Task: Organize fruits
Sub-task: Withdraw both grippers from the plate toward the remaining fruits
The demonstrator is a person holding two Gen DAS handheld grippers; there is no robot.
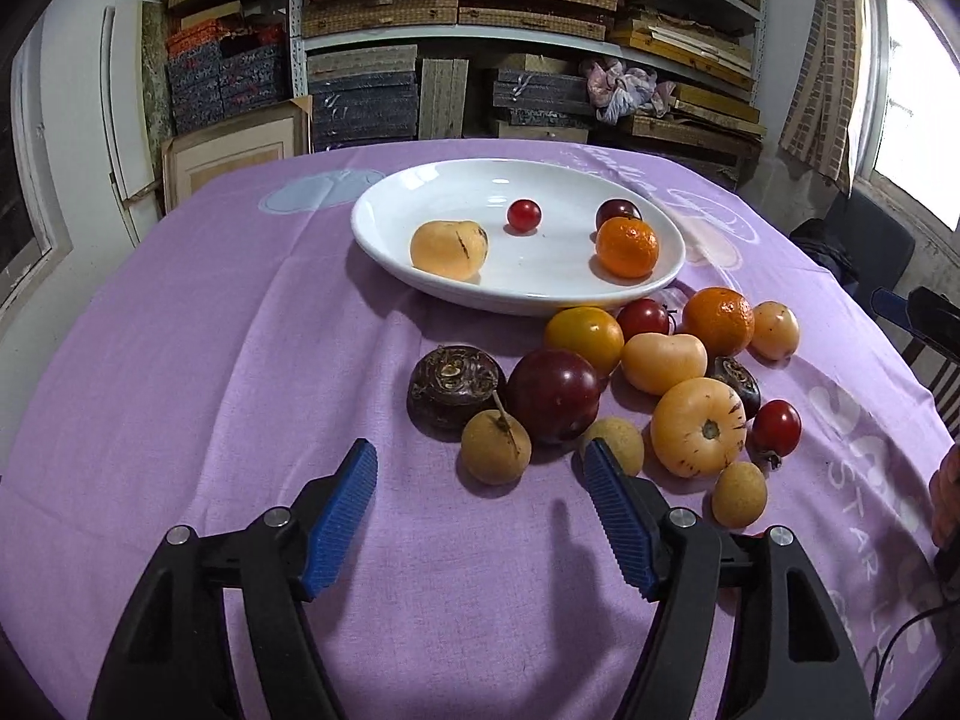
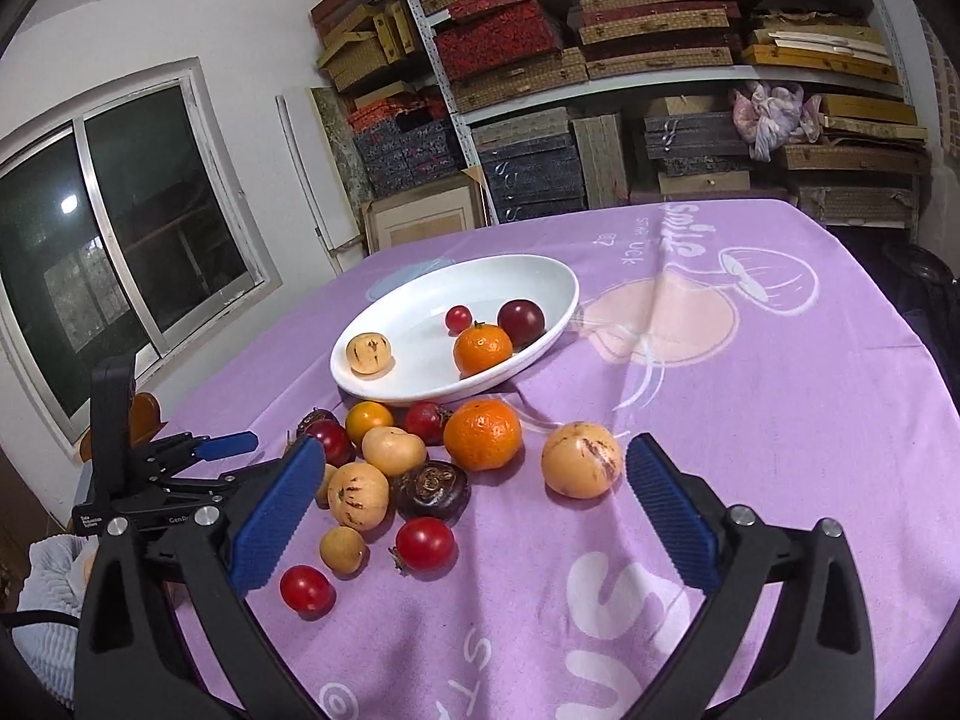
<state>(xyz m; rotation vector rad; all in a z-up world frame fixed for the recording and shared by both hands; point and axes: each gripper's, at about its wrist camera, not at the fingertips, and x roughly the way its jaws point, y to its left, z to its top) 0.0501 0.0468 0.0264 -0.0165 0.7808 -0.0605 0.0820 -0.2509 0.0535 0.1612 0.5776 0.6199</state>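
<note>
A white oval plate holds a pale yellow fruit, a cherry tomato, a dark plum and an orange. Several loose fruits lie on the purple cloth in front of it, among them a longan, a dark plum and a water chestnut. My left gripper is open just before the longan. My right gripper is open over the pile, with a pale fruit and an orange between its fingers.
The purple tablecloth covers the table. Shelves of stacked boxes stand behind the table, and a window is at the left. The left gripper also shows in the right wrist view, beside the fruit pile.
</note>
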